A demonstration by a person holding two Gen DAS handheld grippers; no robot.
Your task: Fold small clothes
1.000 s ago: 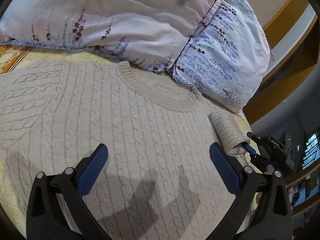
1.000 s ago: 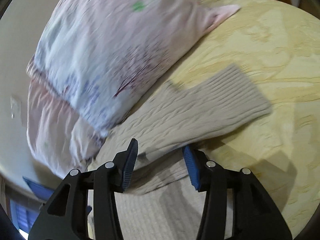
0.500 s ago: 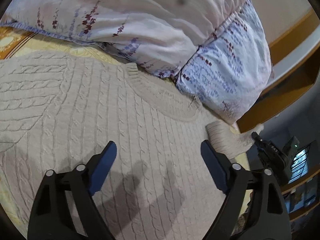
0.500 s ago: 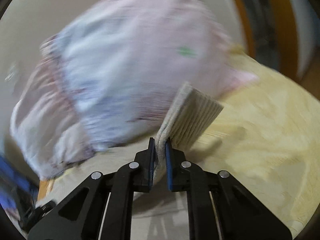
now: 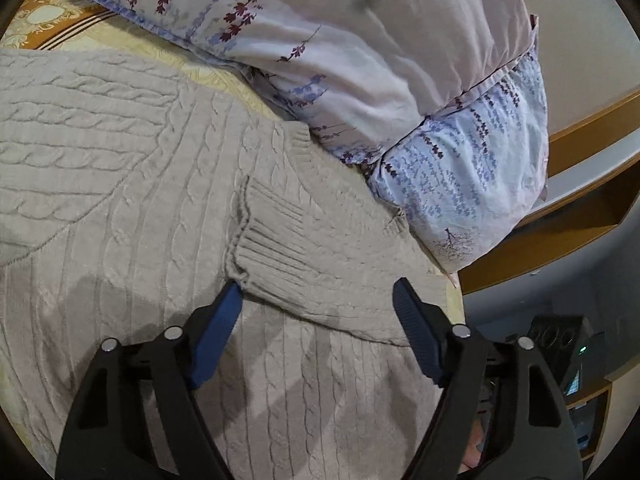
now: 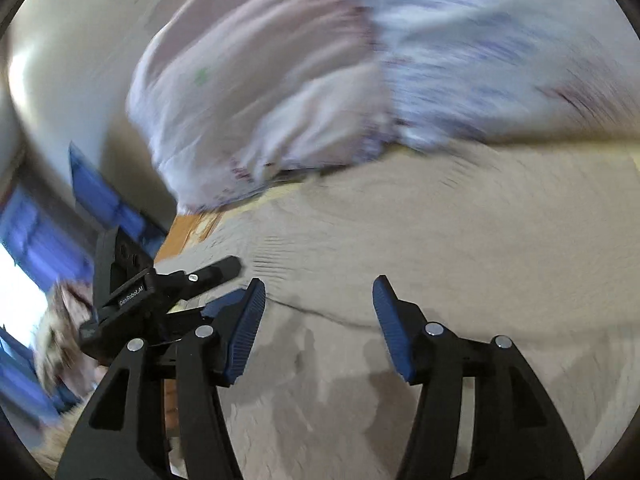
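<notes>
A beige cable-knit sweater (image 5: 132, 208) lies flat on the bed. One sleeve (image 5: 316, 272) is folded across its chest, with the ribbed cuff (image 5: 264, 236) near the middle. My left gripper (image 5: 318, 312) is open just above the folded sleeve, its left finger close to the cuff edge. My right gripper (image 6: 318, 312) is open and empty above the sweater (image 6: 460, 280). That view is blurred by motion. The left gripper also shows in the right wrist view (image 6: 168, 292), at the left.
Two floral pillows (image 5: 360, 48) lie against the sweater's collar at the head of the bed. The yellow bedspread (image 5: 80, 28) shows at the upper left. A wooden headboard and shelf (image 5: 580, 184) stand at the right, beyond the bed's edge.
My right gripper shut on the sleeve, carried it across the sweater's chest, then opened and let it go. My left gripper stayed open and shifted a little toward the collar.
</notes>
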